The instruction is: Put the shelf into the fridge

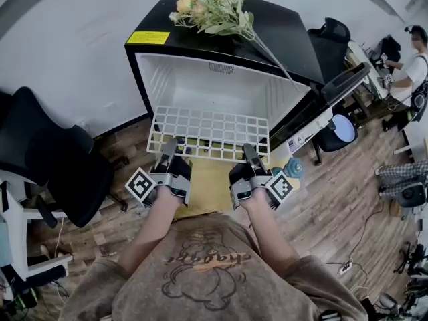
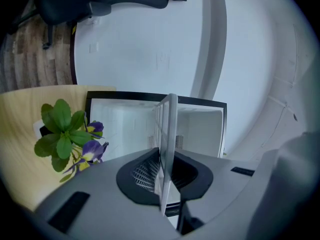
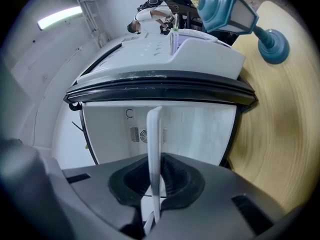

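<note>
Left gripper (image 1: 168, 152) and right gripper (image 1: 251, 158) are both clamped on the near edge of the shelf (image 1: 210, 132), left and right parts. The shelf is a white wire grid held flat, far edge at the open mouth of the fridge (image 1: 200, 85). The fridge has a black shell and white inside. The yellow sticker (image 1: 148, 37) on its top has unreadable print, with flowers (image 1: 214, 5) beside it. Below is a tan board (image 1: 207, 186) on a wood-plank floor (image 1: 334, 199). A black chair (image 1: 60, 159) stands to the left, with a white wall (image 1: 67, 45) behind.

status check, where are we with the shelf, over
Both shut on the shelf: left claw, right claw, at its near edge. Shelf level at the open fridge mouth, not yet seated. Nothing seen blocking the opening.
</note>
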The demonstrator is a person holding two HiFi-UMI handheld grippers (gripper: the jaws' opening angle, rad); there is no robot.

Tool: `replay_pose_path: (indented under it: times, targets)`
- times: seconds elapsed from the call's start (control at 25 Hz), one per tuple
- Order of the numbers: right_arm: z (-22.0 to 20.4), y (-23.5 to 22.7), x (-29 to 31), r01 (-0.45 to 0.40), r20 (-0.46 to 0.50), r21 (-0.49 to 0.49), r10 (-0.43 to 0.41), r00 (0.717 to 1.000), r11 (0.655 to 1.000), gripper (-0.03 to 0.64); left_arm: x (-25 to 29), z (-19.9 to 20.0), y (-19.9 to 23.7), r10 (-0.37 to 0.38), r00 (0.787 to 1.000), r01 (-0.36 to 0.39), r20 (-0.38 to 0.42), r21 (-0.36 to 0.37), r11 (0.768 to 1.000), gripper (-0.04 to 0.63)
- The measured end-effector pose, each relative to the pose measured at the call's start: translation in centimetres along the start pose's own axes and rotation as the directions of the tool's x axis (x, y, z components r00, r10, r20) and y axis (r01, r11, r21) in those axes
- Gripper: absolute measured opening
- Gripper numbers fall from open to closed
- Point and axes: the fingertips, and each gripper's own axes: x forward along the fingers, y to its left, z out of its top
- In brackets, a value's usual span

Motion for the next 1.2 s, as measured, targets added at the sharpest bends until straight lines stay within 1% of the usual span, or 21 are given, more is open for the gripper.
replay_pose_path:
  times: [0.12,0.4,0.6,1.2]
  targets:
    - [-0.1,-0.1,0.0,-0.007,0.001,-0.002,0.007,1.000,1.000,0.029,0.1,0.2,0.2,0.004,1.000,-0.004,-0.001,0.013,1.000,0.051]
    - [-0.5,-0.1,0.4,-0.006,0.000,0.002,0.006,1.000,1.000,0.028,1.1,0.8,0.4,0.021,1.000,-0.021,0.012,-0.002,1.000,0.051]
    - [-0.5,-0.5,0.7,0.005,-0.009,-0.014,-0.005,1.000,1.000,0.028,1.4,1.1,0.9,0.026,1.000,-0.026,0.012,0.003,1.000,0.051]
    - [0.6,-0.5,2.6,0.028,0.011,-0.016,-0.028,1.000,0.999,0.028,3.5,1.5,1.1,0.037,0.999,-0.037,-0.018,-0.001,0.999,0.051]
